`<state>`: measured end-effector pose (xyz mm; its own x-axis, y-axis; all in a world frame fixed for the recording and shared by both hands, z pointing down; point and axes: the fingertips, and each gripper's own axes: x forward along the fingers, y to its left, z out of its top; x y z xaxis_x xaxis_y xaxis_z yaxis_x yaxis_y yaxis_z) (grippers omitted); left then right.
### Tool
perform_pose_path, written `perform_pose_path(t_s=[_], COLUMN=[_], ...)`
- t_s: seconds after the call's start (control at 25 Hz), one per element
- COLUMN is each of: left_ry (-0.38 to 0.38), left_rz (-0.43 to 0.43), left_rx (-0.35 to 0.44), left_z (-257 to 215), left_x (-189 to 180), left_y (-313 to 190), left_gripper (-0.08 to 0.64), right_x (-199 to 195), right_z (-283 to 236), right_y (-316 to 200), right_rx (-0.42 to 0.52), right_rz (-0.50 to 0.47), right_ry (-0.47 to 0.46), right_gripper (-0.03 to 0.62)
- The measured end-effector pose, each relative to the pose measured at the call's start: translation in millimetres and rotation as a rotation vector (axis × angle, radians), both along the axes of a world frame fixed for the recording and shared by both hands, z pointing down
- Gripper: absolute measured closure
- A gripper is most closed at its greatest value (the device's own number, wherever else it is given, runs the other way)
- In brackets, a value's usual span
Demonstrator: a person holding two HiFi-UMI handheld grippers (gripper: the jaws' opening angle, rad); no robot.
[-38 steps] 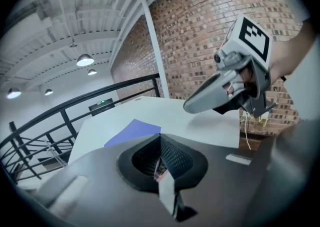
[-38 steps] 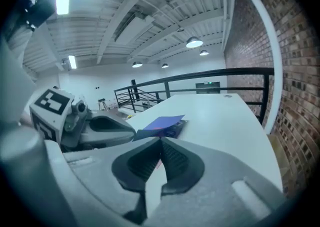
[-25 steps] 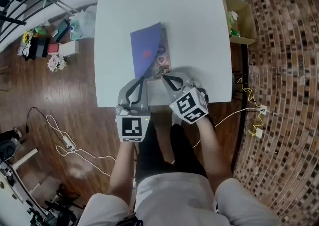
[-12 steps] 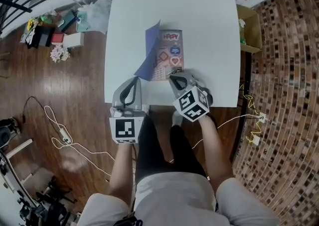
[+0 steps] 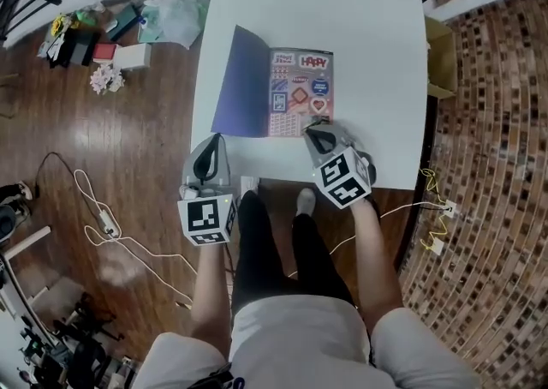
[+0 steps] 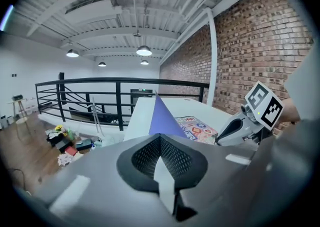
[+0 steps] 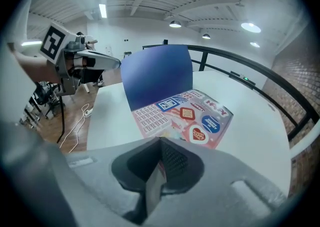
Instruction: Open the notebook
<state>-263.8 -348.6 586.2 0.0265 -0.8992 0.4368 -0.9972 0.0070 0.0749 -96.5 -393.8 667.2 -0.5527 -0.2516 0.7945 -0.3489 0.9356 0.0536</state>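
While left tool (image 5: 213, 139) sits closed and right tool (image 5: 311, 127) pinches it, open notebook (image 5: 300, 92) points lengthwise away.

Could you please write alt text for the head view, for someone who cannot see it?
A notebook lies open on a white table, its blue cover open to the left and a sticker page showing. The right gripper pinches its near right corner; the left gripper, shut, hangs over the table's near left corner.
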Motion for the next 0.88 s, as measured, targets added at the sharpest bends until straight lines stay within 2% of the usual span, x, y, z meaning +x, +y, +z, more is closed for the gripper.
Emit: perform_pose_path(t_s=[0.28, 0.44, 0.68, 0.8, 0.88], left_ry=[0.011, 0.035, 0.038, 0.043, 0.056], left_rz=[-0.019, -0.01, 0.021, 0.052, 0.064], left_rx=[-0.123, -0.165, -0.174, -0.162, -0.125], left_z=[39.9, 51.7, 49.6, 24.5, -4.3], left_x=[-15.5, -14.7, -11.3, -3.3, -2.3], left_y=[11.9, 9.6, 15.2, 30.0, 35.8], left_gripper=[0.548, 0.546, 0.546, 0.546, 0.546], right_x=[1.2, 1.7, 1.8, 9.3, 13.2], right_z=[-0.7, -0.5, -3.3, -28.0, -56.5], right_y=[-1.2, -2.1, -6.2, 3.9, 12.0], right_rx=[-0.04, -0.041, -0.013, -0.006, 0.004], right_rz=[0.075, 0.096, 0.129, 0.183, 0.229], right_ry=[-0.026, -0.026, -0.016, -0.053, -0.095], right_gripper=[0.604, 0.604, 0.604, 0.604, 0.604])
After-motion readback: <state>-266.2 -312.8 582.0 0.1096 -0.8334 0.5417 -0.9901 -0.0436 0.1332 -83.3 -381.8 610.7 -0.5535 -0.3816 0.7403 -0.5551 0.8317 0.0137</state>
